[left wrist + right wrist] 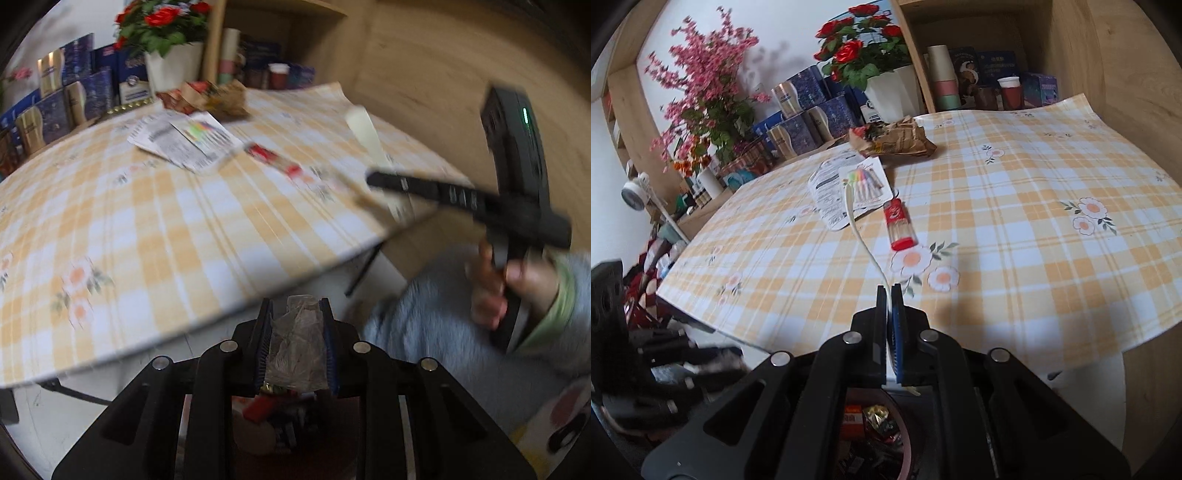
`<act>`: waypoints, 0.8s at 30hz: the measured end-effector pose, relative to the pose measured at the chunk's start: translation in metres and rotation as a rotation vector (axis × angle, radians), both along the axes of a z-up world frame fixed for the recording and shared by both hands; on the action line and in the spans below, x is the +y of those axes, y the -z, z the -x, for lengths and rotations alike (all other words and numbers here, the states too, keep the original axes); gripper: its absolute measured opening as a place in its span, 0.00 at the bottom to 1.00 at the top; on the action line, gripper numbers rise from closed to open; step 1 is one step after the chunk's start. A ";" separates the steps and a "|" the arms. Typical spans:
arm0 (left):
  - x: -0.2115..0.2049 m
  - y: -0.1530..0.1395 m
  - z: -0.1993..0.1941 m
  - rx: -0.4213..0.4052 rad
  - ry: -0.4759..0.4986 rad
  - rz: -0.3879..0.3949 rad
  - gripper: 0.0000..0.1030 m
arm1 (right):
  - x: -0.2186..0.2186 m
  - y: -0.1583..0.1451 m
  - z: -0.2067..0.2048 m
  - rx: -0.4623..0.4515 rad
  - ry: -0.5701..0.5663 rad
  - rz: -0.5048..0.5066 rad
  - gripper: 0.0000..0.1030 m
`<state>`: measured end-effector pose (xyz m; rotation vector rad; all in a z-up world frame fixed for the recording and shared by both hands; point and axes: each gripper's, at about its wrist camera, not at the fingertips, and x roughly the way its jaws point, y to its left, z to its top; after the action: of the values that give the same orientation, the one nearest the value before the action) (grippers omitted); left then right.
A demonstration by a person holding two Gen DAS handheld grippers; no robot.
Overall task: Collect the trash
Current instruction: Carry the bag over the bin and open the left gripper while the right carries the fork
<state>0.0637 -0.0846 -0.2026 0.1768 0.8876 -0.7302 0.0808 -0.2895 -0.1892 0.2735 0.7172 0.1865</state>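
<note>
your left gripper (295, 310) clamps crumpled clear wrapper (295, 347), right gripper (889, 295) pinches white strip (864, 243); both poised over bin (905, 435) below table edge (997, 343), ready for drop. red packet (899, 225) remains on tabletop.

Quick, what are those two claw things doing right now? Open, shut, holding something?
Left gripper: jaws closed on a crumpled clear plastic wrapper.
Right gripper: jaws shut tight on a thin white strip.
</note>
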 end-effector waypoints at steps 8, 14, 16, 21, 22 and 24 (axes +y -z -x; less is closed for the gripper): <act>0.005 0.050 0.025 0.066 -0.005 -0.078 0.24 | 0.004 0.001 0.026 0.022 -0.001 0.039 0.07; 0.016 0.071 0.012 0.140 -0.060 -0.092 0.25 | 0.011 0.004 0.034 0.037 -0.024 0.061 0.07; 0.016 0.077 0.008 0.160 -0.069 -0.107 0.27 | 0.016 0.004 0.036 0.040 -0.037 0.086 0.07; 0.009 0.094 0.005 0.198 -0.060 -0.163 0.29 | 0.023 0.006 0.038 0.051 -0.057 0.118 0.07; 0.009 0.094 0.006 0.200 -0.056 -0.163 0.32 | 0.024 0.006 0.039 0.053 -0.060 0.121 0.07; 0.010 0.092 0.007 0.194 -0.049 -0.155 0.42 | 0.025 0.006 0.040 0.053 -0.062 0.125 0.07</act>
<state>0.0563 -0.0750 -0.2945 0.2234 1.1314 -0.6398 0.0403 -0.2648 -0.1954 0.1373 0.7870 0.1927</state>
